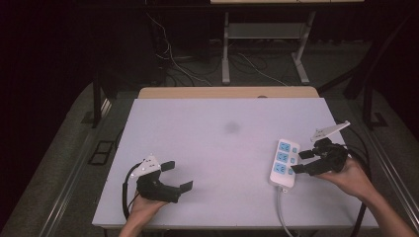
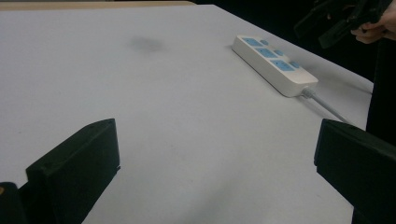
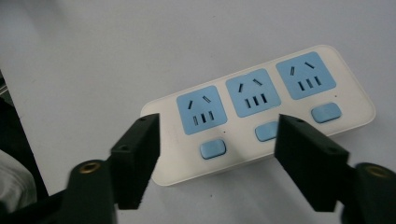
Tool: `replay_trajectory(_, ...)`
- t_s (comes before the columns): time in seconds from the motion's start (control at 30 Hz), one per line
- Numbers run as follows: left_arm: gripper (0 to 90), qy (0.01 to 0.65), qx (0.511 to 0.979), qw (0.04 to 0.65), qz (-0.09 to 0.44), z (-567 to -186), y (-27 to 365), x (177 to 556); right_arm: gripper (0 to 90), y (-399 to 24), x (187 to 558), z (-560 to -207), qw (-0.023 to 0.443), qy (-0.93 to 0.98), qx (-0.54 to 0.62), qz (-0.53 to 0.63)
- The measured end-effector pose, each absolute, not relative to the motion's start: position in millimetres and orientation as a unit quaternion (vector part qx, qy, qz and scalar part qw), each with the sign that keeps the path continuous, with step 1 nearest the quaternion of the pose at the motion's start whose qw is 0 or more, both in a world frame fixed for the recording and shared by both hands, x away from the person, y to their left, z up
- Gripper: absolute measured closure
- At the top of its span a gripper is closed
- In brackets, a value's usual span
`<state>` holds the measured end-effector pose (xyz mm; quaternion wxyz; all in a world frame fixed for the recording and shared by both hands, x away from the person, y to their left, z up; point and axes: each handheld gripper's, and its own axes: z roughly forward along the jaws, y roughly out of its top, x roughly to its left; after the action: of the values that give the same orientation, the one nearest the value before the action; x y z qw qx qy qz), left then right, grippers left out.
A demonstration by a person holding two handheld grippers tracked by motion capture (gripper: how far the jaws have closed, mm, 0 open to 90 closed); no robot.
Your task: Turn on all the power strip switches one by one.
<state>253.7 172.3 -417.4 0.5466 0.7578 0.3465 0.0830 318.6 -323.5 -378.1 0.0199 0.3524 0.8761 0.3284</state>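
A white power strip [image 1: 283,162] with three blue sockets and blue switches lies at the right of the white table [image 1: 212,143]; its grey cable [image 1: 282,212] runs off the front edge. My right gripper [image 1: 302,161] hovers open just right of the strip, jaws spread and pointing at it. In the right gripper view the strip [image 3: 261,112] lies close beyond my open right gripper [image 3: 217,158], nothing between the jaws. My left gripper [image 1: 177,176] is open near the front left of the table, empty. The left gripper view shows the strip [image 2: 274,64] far off at the right.
A faint dark smudge [image 1: 231,127] marks the table's middle. A wooden edge [image 1: 227,92] runs along the table's far side. Cables and a metal stand [image 1: 267,49] lie on the floor beyond. The other hand's gripper [image 2: 336,21] appears in the left gripper view's top right.
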Motion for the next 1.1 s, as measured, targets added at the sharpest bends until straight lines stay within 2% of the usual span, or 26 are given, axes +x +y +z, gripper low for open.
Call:
replay_trajectory(0.03, 0.0, 0.346, 0.758, 0.546, 0.083, -417.5, 172.0, 253.8, 40.2, -323.7, 319.0, -378.3, 0.021, 0.876, 0.354, 0.328)
replay_trajectory(0.1, 0.0, 0.346, 0.759, 0.546, 0.083, -417.6, 171.7, 253.8, 42.4, -324.0, 320.2, -379.4, 0.017, 0.875, 0.358, 0.325)
replay_trajectory(0.3, 0.0, 0.347, 0.758, 0.545, 0.085, -417.6, 172.5, 253.7, 57.0, -322.8, 323.1, -382.2, 0.005, 0.877, 0.358, 0.321)
replay_trajectory(0.47, 0.0, 0.349, 0.757, 0.545, 0.085, -418.0, 173.2, 254.2, 78.2, -321.0, 323.0, -385.0, -0.001, 0.879, 0.356, 0.319)
replay_trajectory(0.5, 0.0, 0.349, 0.757, 0.545, 0.085, -418.1, 173.1, 254.3, 87.6, -320.9, 322.4, -387.8, -0.006, 0.88, 0.354, 0.318)
replay_trajectory(0.57, 0.0, 0.349, 0.758, 0.544, 0.087, -418.1, 172.9, 254.5, 89.7, -321.0, 322.0, -388.9, -0.008, 0.881, 0.351, 0.316)
replay_trajectory(1.1, 0.0, 0.354, 0.755, 0.544, 0.089, -418.6, 174.5, 254.7, 89.8, -318.4, 323.8, -406.1, -0.012, 0.876, 0.357, 0.324)
